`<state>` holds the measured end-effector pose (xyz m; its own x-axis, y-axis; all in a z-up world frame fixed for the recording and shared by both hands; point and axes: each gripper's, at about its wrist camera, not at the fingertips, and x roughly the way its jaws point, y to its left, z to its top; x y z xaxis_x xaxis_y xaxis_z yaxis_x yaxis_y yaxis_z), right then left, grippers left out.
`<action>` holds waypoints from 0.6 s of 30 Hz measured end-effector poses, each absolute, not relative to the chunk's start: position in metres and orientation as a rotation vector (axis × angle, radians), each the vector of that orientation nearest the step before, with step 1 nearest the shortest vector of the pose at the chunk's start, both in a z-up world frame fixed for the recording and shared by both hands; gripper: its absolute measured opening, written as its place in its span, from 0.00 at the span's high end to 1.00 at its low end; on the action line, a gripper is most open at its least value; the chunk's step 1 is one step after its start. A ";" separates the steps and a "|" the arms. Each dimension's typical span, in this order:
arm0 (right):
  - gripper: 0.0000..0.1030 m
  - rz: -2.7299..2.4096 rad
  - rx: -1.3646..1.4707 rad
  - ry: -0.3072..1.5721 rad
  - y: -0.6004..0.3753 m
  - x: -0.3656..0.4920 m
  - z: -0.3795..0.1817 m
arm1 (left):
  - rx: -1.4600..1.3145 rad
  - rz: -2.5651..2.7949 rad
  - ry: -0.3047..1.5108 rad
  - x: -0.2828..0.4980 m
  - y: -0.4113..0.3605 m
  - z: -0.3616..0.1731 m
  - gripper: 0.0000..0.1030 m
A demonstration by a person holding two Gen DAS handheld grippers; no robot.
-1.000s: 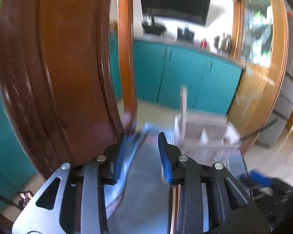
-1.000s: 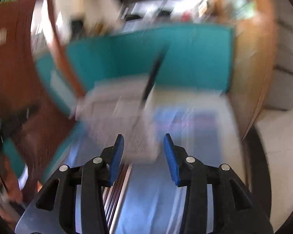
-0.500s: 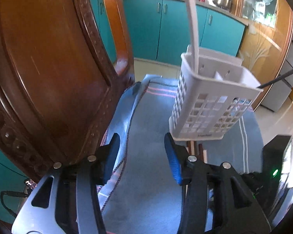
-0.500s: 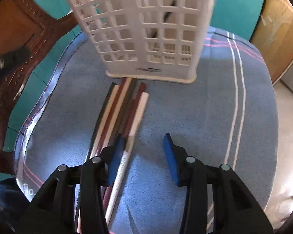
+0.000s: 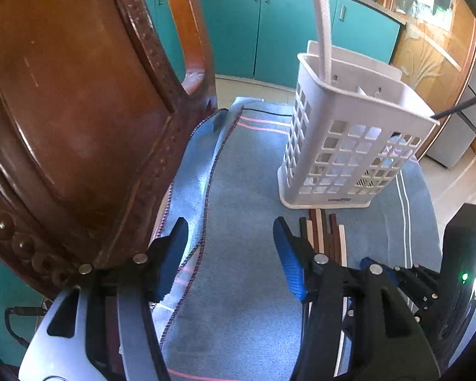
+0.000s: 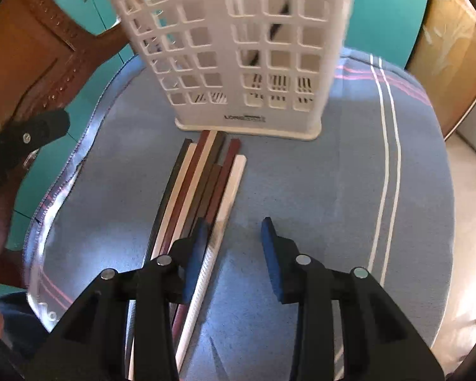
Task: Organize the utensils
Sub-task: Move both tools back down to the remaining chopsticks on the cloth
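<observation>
Your right hand-held gripper (image 6: 231, 241) hangs empty beside the chopsticks (image 6: 203, 187), closing slightly. They end at the basket (image 6: 238, 47). Your left hand-held gripper (image 5: 228, 247) has been widening, empty.

We see a carved wooden chair (image 5: 79, 111) beside the blue-clothed tabletop (image 5: 247, 190), teal cabinets (image 5: 269, 25) behind.

Bare blue cloth (image 6: 301, 184) lies open right of the chopsticks (image 6: 206, 184); the basket (image 6: 238, 47) blocks beyond them.
</observation>
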<state>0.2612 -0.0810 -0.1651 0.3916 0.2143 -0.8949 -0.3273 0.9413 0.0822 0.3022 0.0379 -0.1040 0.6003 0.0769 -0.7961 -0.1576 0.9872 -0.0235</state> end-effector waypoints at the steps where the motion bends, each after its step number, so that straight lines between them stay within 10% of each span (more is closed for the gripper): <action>1: 0.65 0.345 -0.105 1.120 -0.080 0.260 -0.166 | -0.090 0.135 0.920 0.302 0.037 -0.105 0.45; 18: 0.88 0.355 -0.080 1.131 -0.103 0.262 -0.150 | -0.011 0.047 1.034 0.306 0.013 -0.140 0.44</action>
<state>0.2624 -0.1035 -0.1502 0.3762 0.2372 -0.8956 -0.3175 0.9411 0.1159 0.3058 0.0131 -0.1396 0.5103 0.0338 -0.8593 -0.0446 0.9989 0.0128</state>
